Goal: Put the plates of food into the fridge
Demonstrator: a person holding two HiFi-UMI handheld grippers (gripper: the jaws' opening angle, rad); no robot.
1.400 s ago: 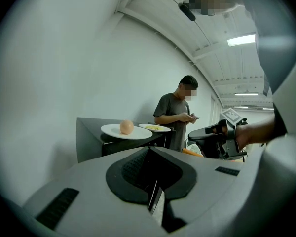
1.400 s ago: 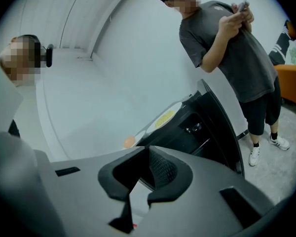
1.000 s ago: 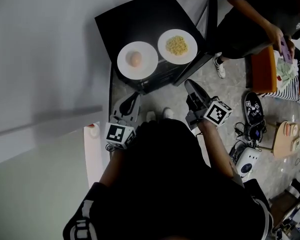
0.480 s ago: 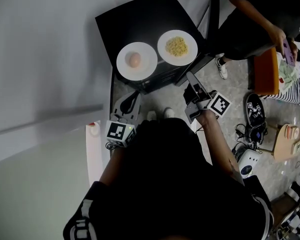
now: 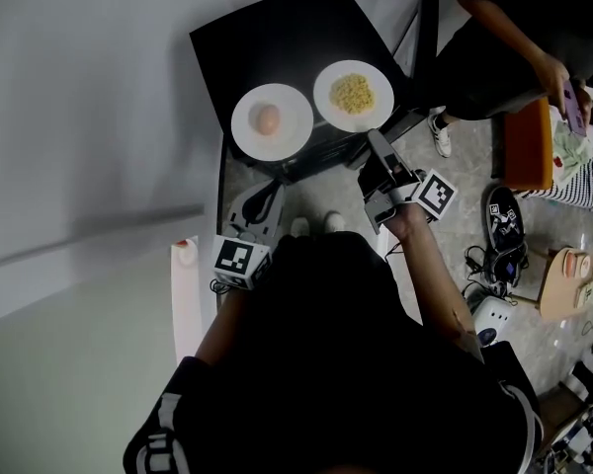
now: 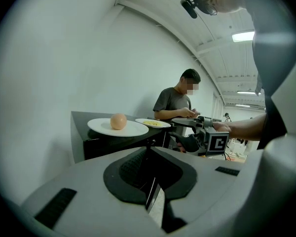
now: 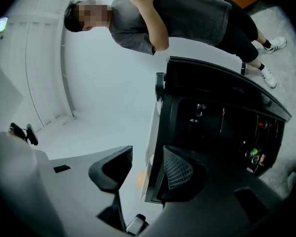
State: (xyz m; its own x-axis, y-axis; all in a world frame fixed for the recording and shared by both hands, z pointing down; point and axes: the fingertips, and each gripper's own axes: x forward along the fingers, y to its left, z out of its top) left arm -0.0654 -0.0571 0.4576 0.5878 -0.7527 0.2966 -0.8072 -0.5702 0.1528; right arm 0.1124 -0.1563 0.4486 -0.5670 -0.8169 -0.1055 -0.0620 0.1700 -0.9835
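- Head view: left plate (image 5: 247,126) and right plate (image 5: 328,82) sit atop the open fridge (image 5: 277,38).
- Right gripper (image 5: 376,156) is just below the right plate. Its jaws have just been opening and hold nothing.
- Left gripper (image 5: 260,200), closed and empty, is below the left plate.

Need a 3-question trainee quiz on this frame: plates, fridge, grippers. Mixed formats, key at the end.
1. Multiple choice: on top of the fridge, the plate nearer the left gripper holds: A a round peach-coloured item; B a sandwich; C nothing.
2. True or false: the fridge door is shut.
3. Which gripper has its jaws apart?
Key: 1 A. 2 False, it stands open. 3 The right gripper; its jaws have just been opening and grip nothing. The left gripper is shut.
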